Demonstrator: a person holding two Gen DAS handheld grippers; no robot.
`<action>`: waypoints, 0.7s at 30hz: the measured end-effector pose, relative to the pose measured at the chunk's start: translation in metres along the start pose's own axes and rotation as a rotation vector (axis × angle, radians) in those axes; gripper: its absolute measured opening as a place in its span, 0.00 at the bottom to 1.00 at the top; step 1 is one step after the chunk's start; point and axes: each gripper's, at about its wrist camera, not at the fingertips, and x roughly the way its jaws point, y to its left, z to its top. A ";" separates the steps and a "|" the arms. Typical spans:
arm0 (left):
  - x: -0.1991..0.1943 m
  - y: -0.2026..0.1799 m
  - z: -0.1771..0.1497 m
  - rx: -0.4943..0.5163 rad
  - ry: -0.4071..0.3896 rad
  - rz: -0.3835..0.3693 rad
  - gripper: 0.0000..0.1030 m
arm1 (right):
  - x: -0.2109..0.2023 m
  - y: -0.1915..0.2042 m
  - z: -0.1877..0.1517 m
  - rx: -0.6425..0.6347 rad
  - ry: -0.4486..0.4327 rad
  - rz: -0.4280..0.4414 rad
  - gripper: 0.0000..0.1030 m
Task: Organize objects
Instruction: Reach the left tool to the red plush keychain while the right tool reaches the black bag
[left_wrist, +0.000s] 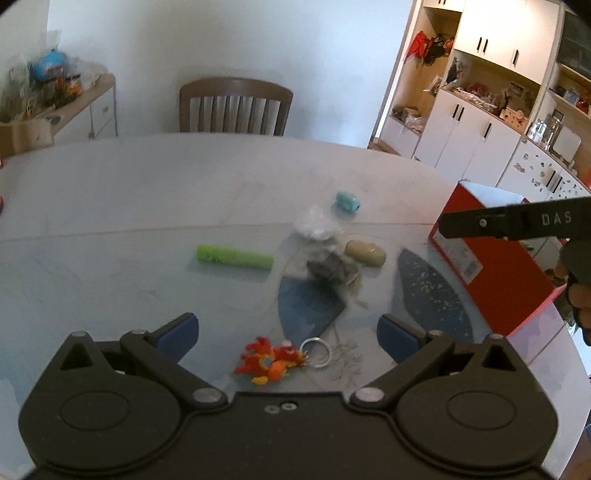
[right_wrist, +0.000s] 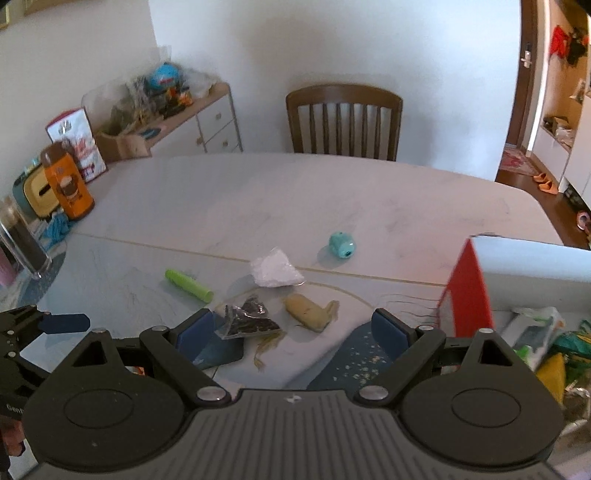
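Left wrist view: your left gripper (left_wrist: 288, 334) hangs spread above the red plush keychain (left_wrist: 271, 360); your right gripper (right_wrist: 293, 328), likewise spread, faces the dark packet (right_wrist: 249, 319) beside the red box (right_wrist: 469, 291).

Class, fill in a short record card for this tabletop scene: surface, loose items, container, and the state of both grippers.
surface: pale table
loose items: green tube, teal toy, white bag, dark packet, tan pouch, red keychain toy
container: red box, at right
left gripper: jaws open, empty
right gripper: jaws open, empty
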 end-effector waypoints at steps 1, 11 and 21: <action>0.003 0.001 -0.002 -0.003 0.004 -0.003 1.00 | 0.005 0.003 0.001 -0.005 0.008 0.001 0.90; 0.028 0.010 -0.017 0.054 0.048 0.003 0.99 | 0.052 0.019 0.010 -0.034 0.079 0.029 0.90; 0.042 0.013 -0.025 0.039 0.071 -0.003 0.81 | 0.084 0.032 0.013 -0.060 0.115 0.042 0.88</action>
